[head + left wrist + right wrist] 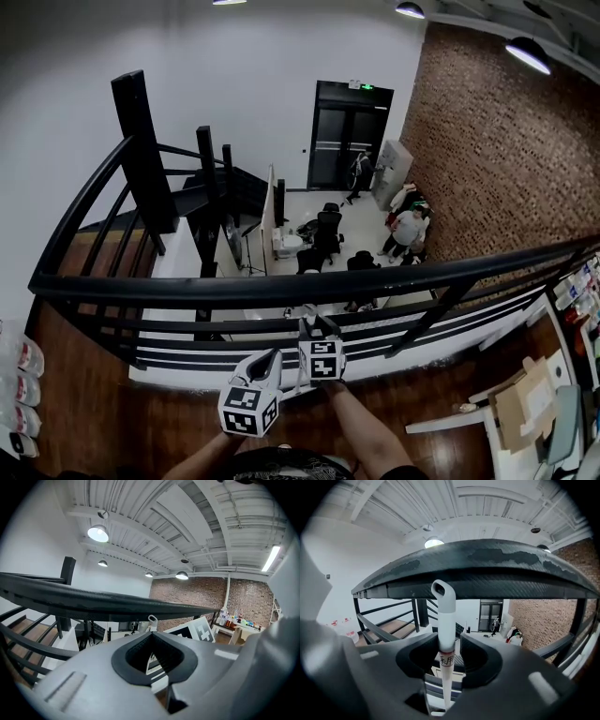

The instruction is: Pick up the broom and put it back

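Note:
The broom's white handle (pixel 445 634), with a hanging loop at its top and a label with writing, stands upright between the jaws of my right gripper (pixel 449 633). Its top leans at the black handrail (pixel 487 573). A thin gap shows between the handle and the right jaw, so the pads do not press on it. In the head view the right gripper (pixel 315 326) is raised to the handrail (pixel 281 286). My left gripper (pixel 273 356) is beside it, a little lower, its jaws (pixel 153 633) closed tip to tip on nothing. The handle's loop (pixel 152 619) shows just beyond them. The broom head is hidden.
A black railing with slanted bars runs across in front of me at a mezzanine edge. Beyond it, far below, are people (pixel 409 230), office chairs (pixel 328 230) and a dark door (pixel 347 131). Black stairs (pixel 187 197) rise at left. A white table with cardboard boxes (pixel 520 398) stands at right.

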The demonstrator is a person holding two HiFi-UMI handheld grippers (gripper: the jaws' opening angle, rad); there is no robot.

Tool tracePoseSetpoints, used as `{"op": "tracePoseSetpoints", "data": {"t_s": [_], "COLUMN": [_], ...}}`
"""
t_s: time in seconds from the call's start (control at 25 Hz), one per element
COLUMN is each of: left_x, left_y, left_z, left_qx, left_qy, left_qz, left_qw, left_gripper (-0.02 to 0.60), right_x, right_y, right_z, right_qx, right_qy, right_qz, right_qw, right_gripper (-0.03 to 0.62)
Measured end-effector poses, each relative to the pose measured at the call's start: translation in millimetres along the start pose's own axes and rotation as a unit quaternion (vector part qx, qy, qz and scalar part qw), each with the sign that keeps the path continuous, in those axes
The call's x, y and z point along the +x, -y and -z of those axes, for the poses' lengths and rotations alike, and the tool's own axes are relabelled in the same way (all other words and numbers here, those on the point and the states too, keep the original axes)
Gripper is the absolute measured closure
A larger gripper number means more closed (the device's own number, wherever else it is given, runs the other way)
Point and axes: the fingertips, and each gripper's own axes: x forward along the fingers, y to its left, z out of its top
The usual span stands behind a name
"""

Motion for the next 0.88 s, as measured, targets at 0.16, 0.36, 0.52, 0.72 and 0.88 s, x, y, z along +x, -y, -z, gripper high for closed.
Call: {"op": "tracePoseSetpoints", "data": {"t_s": [0.16,0.36,0.52,0.72,0.88], "left_x": [-3.0,-8.4,-14.1,-23.8,-35.7], "left_y": [5.3,12.5,29.8,55.5,82.0], "left_z": [0.3,3.0,6.5,8.6,12.9], "left_qx": [-0.001,-0.001,0.000,0.001,0.002], "left_qy": [0.003,0.006,0.008,0.017,0.022], "left_qz": [0.000,-0.004,0.001,0.008,0.014], "left_qw": [1.0000,1.0000,1.0000,0.9998,0.9996], "left_gripper": [0.577,0.577,0.577,0.577,0.577], "right_x": [-12.2,-36.9,-73.1,-123.7,-166.5], "right_y": [2.0,0.0,-2.3,-9.4,-11.1], "right_z": [-1.5,-10.5,-20.8,-36.1,-39.5], "right_qx": [-0.002,-0.007,-0.015,-0.022,-0.026], "right_qy": [0.006,0.024,0.051,0.086,0.105], "right_qz": [0.001,0.003,0.007,0.005,0.005], "right_qw": [1.000,1.000,0.999,0.996,0.994], "right_gripper": [0.474,0.474,0.476,0.499,0.517]}}
